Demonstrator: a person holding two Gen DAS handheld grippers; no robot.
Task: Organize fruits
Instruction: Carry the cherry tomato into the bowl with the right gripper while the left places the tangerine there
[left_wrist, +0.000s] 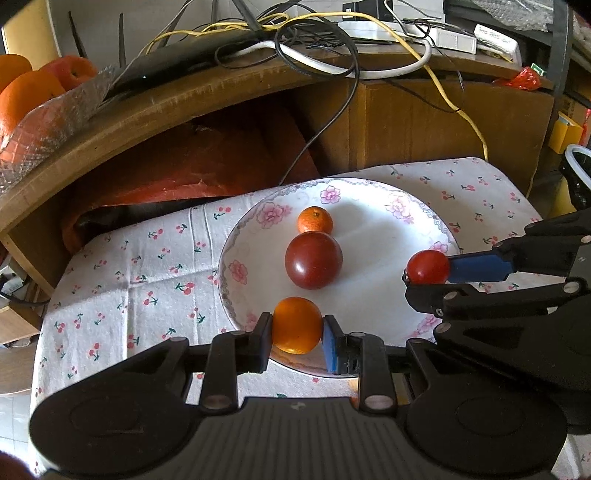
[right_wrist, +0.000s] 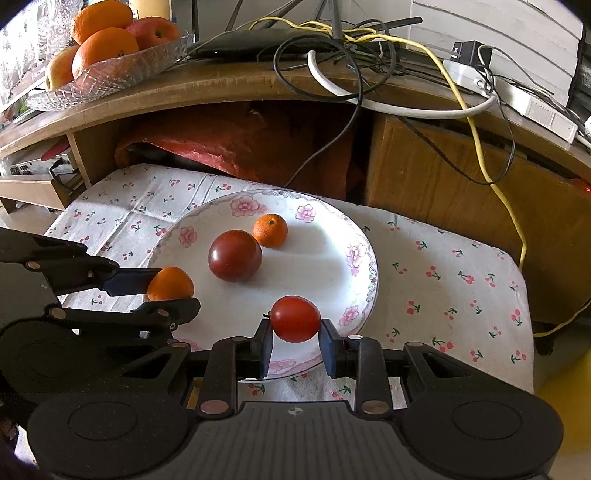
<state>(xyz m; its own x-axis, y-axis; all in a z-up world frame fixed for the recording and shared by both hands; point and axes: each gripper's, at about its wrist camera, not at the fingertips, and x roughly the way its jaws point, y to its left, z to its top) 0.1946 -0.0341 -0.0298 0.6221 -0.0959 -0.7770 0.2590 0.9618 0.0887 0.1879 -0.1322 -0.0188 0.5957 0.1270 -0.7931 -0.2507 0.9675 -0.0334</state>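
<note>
A white flowered plate (left_wrist: 369, 206) (right_wrist: 332, 236) lies on a cherry-print cloth. On it rest a dark red tomato (left_wrist: 313, 260) (right_wrist: 235, 255) and a small mandarin (left_wrist: 314, 220) (right_wrist: 270, 230) behind it. My left gripper (left_wrist: 297, 326) (right_wrist: 168, 291) is shut on an orange mandarin (left_wrist: 297, 325) (right_wrist: 170, 283) over the plate's near-left rim. My right gripper (right_wrist: 295, 321) (left_wrist: 428, 275) is shut on a small red tomato (right_wrist: 295, 318) (left_wrist: 427, 266) over the plate's near-right rim. Whether the held fruits touch the plate I cannot tell.
A wooden shelf (right_wrist: 221, 85) rises behind the cloth, carrying tangled cables (right_wrist: 354, 55), a power strip (right_wrist: 517, 99) and a glass bowl (right_wrist: 110, 70) of oranges and apples at the left. Red plastic (right_wrist: 236, 144) fills the space under the shelf. Bare cloth (right_wrist: 443, 280) lies right of the plate.
</note>
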